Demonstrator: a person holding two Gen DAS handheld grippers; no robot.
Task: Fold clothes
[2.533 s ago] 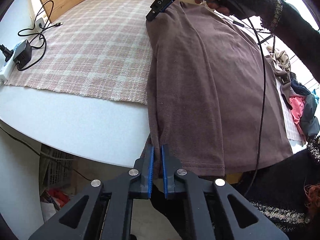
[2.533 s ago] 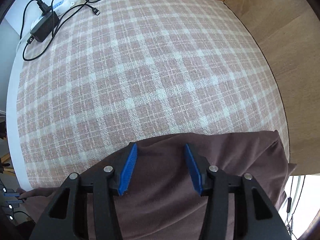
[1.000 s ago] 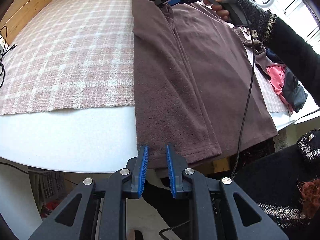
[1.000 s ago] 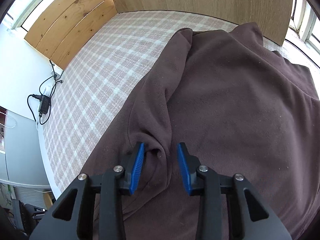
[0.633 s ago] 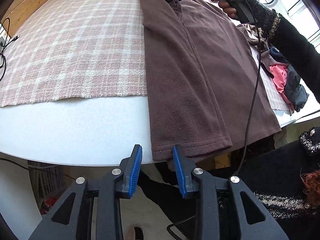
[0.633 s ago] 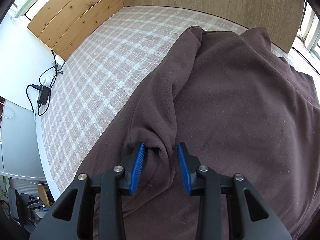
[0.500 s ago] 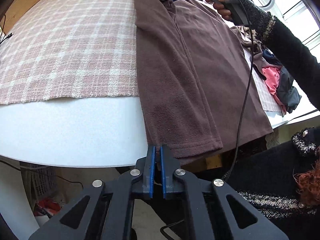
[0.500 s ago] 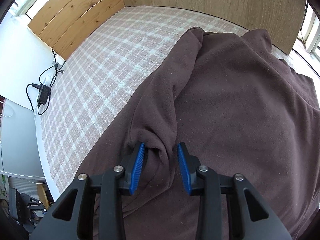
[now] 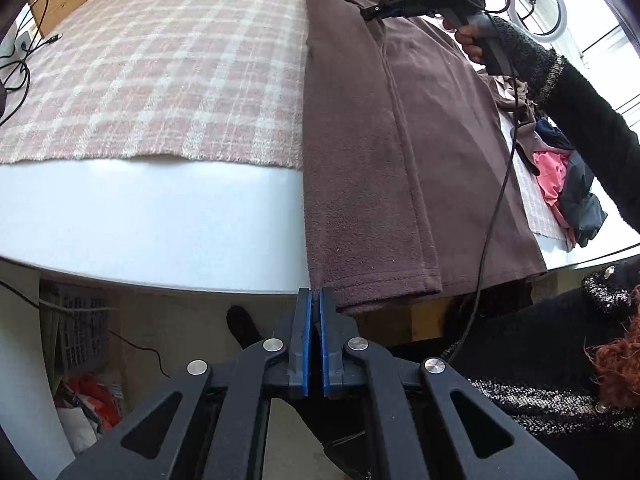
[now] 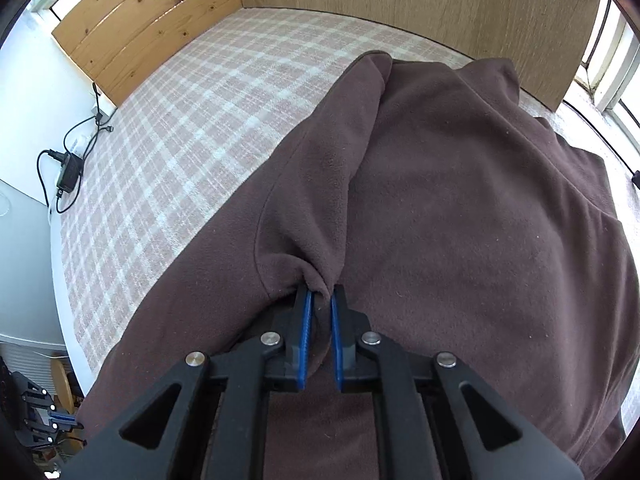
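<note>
At the far left of the left wrist view, black cables [image 9: 16, 60] lie on the white table [image 9: 160, 216] beside a pink and white checked cloth [image 9: 168, 60] that covers most of the tabletop. Under the table edge a grey crate [image 9: 80, 332] stands on the floor. Right of the checked cloth lies the brown fleece top [image 9: 360, 140], stretched from the far side of the table to the near edge, its hem hanging just over that edge, with one side folded in along its length. The left gripper [image 9: 315, 304] sits at the near left corner of the hem, its blue pads pressed together with a thin bit of brown fabric pinched between them. At the far end of the top, the right gripper [image 9: 366, 12] meets the fabric, held by a hand [image 9: 470, 46] in a dark knitted sleeve [image 9: 580, 104], with a black cord [image 9: 500, 184] trailing from it across the top. Further right a pile of clothes [image 9: 568, 184] in pink and dark grey lies on the table. In the right wrist view, the right gripper [image 10: 319, 300] has its jaws closing on a bunched ridge of the brown fleece top [image 10: 460, 220], the fabric squeezed between the blue pads, with wooden boards [image 10: 152, 20] behind the table.
</note>
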